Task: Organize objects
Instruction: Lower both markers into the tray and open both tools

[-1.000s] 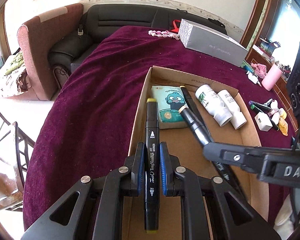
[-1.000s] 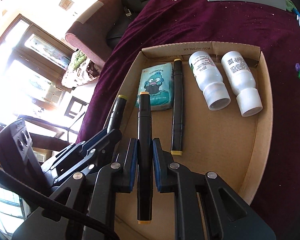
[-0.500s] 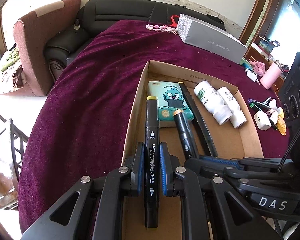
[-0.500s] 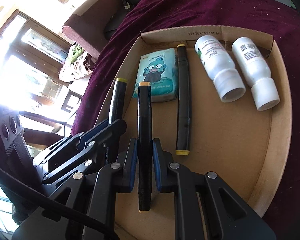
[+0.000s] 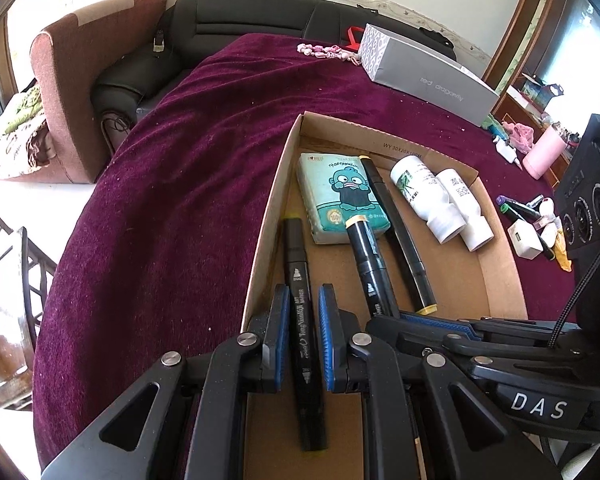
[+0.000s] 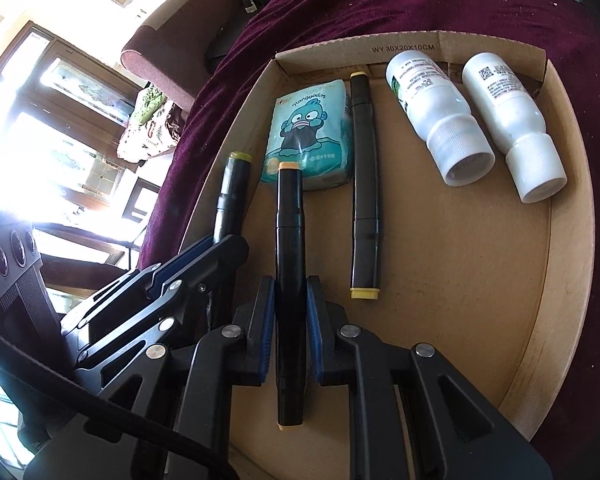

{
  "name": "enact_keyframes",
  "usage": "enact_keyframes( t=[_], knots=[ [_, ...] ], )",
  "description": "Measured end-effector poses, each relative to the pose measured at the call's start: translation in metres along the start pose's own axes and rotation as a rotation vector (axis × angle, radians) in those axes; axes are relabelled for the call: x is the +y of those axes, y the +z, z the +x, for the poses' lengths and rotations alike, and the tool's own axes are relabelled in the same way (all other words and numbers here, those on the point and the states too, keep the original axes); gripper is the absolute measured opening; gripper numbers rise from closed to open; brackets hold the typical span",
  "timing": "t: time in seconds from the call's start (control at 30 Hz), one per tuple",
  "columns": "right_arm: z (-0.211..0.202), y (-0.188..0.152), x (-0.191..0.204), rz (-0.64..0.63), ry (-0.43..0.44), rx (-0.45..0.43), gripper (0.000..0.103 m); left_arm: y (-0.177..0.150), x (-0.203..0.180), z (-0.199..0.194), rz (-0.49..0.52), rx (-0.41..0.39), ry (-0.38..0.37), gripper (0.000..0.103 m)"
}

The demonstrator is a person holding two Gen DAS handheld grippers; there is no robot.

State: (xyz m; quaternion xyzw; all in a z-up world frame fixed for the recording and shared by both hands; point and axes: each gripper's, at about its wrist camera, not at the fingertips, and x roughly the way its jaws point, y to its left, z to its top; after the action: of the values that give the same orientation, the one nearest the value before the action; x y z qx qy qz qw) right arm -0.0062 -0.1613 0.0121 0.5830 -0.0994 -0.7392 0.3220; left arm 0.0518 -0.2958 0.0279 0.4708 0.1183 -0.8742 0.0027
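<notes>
A cardboard box (image 5: 500, 240) (image 6: 556, 280) lies on a maroon cloth. My left gripper (image 5: 303, 304) stands open around a black yellow-capped marker (image 5: 300, 280), which lies in the box along its left wall; there are gaps on both sides. My right gripper (image 6: 290, 300) is shut on a black orange-capped marker (image 6: 289, 216) (image 5: 366, 256) low over the box floor. A third black marker (image 6: 362, 184) (image 5: 396, 232), a teal tissue pack (image 6: 308, 136) (image 5: 340, 196) and two white bottles (image 6: 436, 112) (image 5: 424, 196) lie in the box.
A grey shoe box (image 5: 424, 76) and pink beads (image 5: 324, 50) lie on the far side of the cloth. A pink cup (image 5: 542, 152), a white charger (image 5: 524, 238) and small items sit right of the box. A sofa (image 5: 240, 16) stands behind.
Both grippers moved down into the box. My left gripper opened and its marker now lies along the left wall. My right gripper came closer to the box floor, still holding its marker.
</notes>
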Motion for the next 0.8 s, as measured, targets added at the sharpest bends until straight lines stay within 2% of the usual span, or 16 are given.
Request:
enact_keyframes(
  t=[0.27,0.43,0.57,0.8],
  knots=[
    [0.002,0.001,0.001,0.002,0.012,-0.001,0.015,-0.002,0.008,-0.016,-0.053,-0.031,-0.053,0.018],
    [0.002,0.000,0.002,0.004,0.021,-0.004,0.022,-0.004,0.013,-0.036,-0.092,-0.072,-0.091,0.041],
    [0.000,-0.001,0.005,0.004,0.035,-0.012,0.034,-0.006,0.011,-0.054,-0.097,-0.112,-0.098,0.042],
    [-0.004,-0.007,0.016,-0.035,0.076,-0.009,0.037,-0.009,0.006,-0.080,-0.102,-0.182,-0.104,0.044]
  ],
)
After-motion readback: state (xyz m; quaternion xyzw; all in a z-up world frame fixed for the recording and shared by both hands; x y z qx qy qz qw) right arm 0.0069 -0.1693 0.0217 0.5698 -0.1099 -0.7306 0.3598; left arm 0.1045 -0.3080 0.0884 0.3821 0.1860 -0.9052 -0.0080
